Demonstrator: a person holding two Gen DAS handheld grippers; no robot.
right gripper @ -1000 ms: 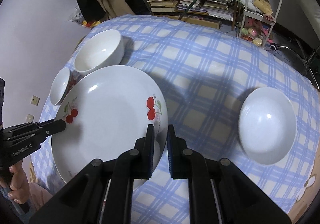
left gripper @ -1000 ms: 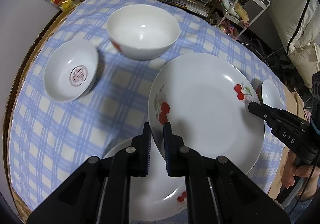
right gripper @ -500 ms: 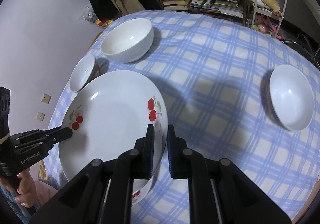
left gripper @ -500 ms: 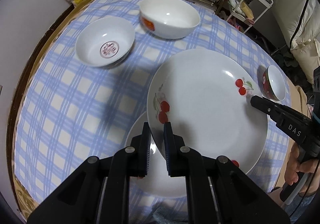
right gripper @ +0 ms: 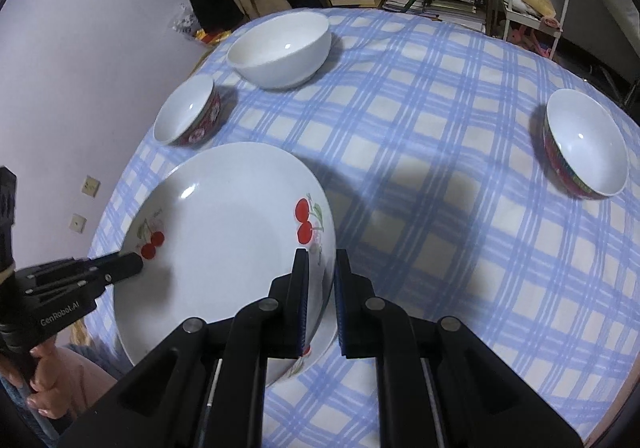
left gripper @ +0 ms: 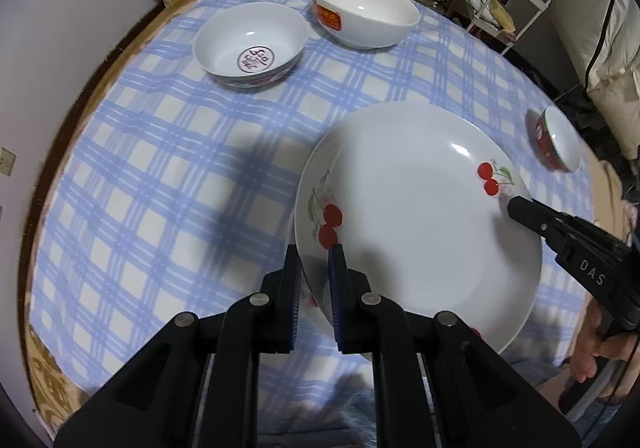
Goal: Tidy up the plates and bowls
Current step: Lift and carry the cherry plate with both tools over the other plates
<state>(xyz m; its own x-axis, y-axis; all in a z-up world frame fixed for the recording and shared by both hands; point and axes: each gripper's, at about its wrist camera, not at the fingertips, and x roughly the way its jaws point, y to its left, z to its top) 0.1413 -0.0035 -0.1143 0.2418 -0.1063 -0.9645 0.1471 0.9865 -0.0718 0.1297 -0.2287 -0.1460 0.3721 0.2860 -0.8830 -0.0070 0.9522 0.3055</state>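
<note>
Left gripper [left gripper: 314, 268] clamps plate [left gripper: 416, 224] at its left rim. Right gripper [right gripper: 320, 272] clamps the opposite rim. Holds it over the checked cloth [left gripper: 160, 168], bowls [left gripper: 252, 44] beyond.

left claw [left gripper: 314, 272] clamped, right claw [right gripper: 321, 272] clamped, angled down

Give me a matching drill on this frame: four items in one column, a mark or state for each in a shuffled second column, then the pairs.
Items
1. cherry plate
2. seal bowl
3. big white bowl
4. small red bowl

States
A. red outside, alone at the table's right edge
B. round red seal inside its bottom
C. pinched on opposite rims by the left gripper and right gripper
D. red-and-yellow label on its outer wall

Pairs: 1-C, 2-B, 3-D, 4-A
</note>
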